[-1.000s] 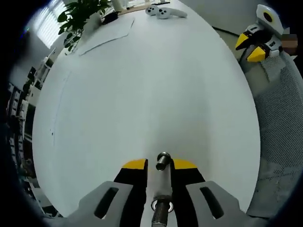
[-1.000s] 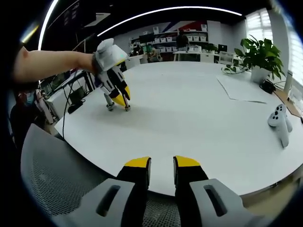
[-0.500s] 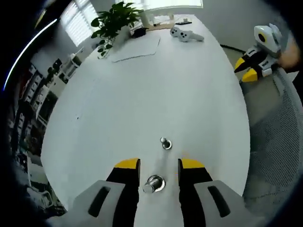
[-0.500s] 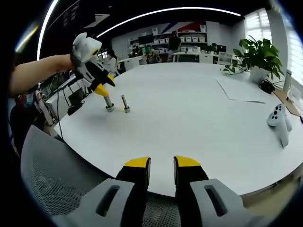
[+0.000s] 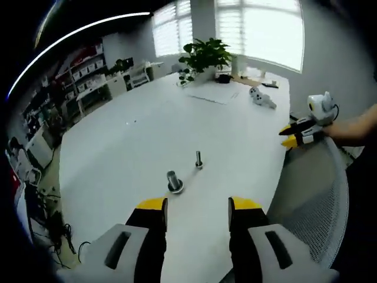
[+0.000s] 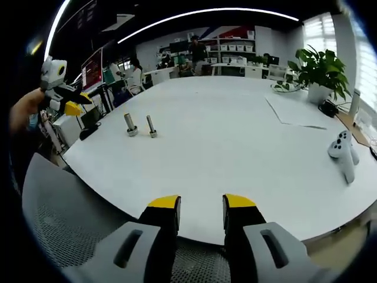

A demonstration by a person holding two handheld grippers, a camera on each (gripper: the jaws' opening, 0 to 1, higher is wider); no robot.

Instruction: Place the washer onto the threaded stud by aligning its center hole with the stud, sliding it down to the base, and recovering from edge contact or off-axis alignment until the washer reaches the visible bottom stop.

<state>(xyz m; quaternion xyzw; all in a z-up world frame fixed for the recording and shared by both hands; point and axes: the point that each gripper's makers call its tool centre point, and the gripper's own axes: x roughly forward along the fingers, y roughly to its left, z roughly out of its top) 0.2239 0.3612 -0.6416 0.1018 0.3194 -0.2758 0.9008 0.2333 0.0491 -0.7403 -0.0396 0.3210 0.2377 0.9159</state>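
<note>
Two threaded studs stand upright near the edge of the white table [image 5: 153, 124]. In the left gripper view the thicker stud [image 5: 173, 180] has a wide flat ring around its foot, and the thinner stud [image 5: 199, 159] stands just beyond it. My left gripper [image 5: 197, 212] is open and empty, well back from both. My right gripper [image 5: 297, 131] shows at the right, held by a hand off the table's edge. The right gripper view has the thicker stud [image 6: 129, 124] and thinner stud [image 6: 151, 126] far left. My right gripper [image 6: 202, 209] is open and empty, and the left gripper [image 6: 63, 97] hangs at the far left.
A potted plant [image 5: 205, 56], a sheet of paper [image 5: 215, 91] and white controllers [image 5: 261, 97] lie at the table's far end. A grey mesh chair [image 5: 312, 200] stands by the near edge. Shelves, desks and people fill the room's back [image 6: 194, 50].
My left gripper has drawn up and back from the thicker stud it straddled, with its jaws now wide apart. The right gripper has stayed near the table edge.
</note>
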